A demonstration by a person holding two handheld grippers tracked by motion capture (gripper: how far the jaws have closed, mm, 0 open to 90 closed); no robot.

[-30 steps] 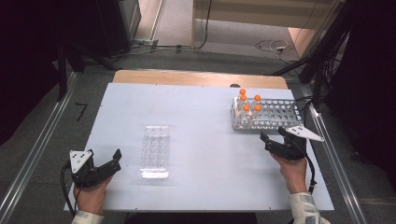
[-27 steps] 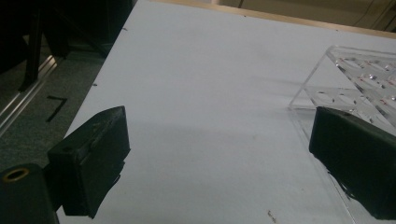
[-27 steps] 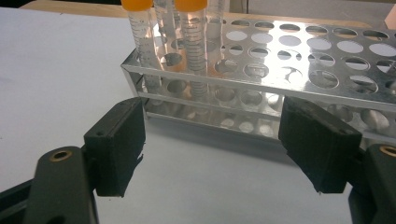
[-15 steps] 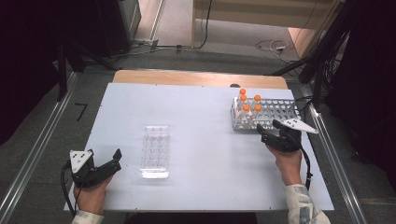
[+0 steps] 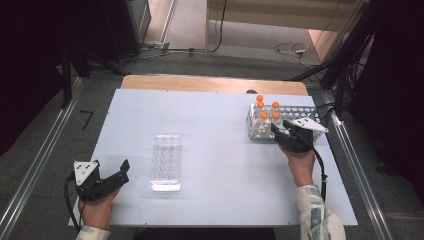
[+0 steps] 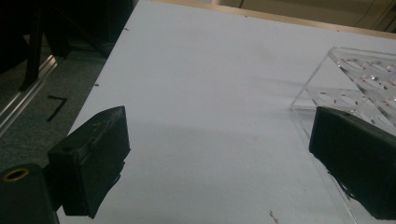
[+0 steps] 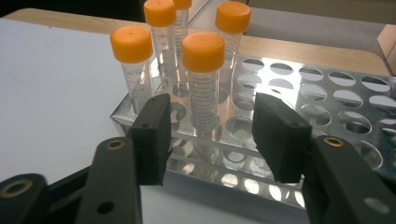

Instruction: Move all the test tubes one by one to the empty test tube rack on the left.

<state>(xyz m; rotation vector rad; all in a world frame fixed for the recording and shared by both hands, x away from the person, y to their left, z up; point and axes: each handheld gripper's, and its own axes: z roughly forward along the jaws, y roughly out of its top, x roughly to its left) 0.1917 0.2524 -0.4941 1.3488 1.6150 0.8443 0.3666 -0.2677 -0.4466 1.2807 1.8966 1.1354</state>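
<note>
Now your right gripper (image 5: pixel 281 131) sits at the metal rack (image 5: pixel 300 113) by the table's (image 5: pixel 215 115) right edge, fingers spread before an orange-capped tube (image 7: pixel 203 79) | left gripper (image 5: pixel 122 171) near front-left corner, fingers spread, beside the clear plate (image 5: pixel 166 161).

Orange caps (image 7: pixel 202 44) — silver rack (image 7: pixel 322 100) — black claw (image 7: pixel 211 140)

Looking down and forward over the whole table (image 5: pixel 210 150) from above. Riding low behind the left gripper (image 6: pixel 219 158), facing the clear tray (image 6: pixel 364 88). Close behind the right gripper (image 7: pixel 210 135), facing the metal rack (image 7: pixel 299 107); both shared with the high view.
</note>
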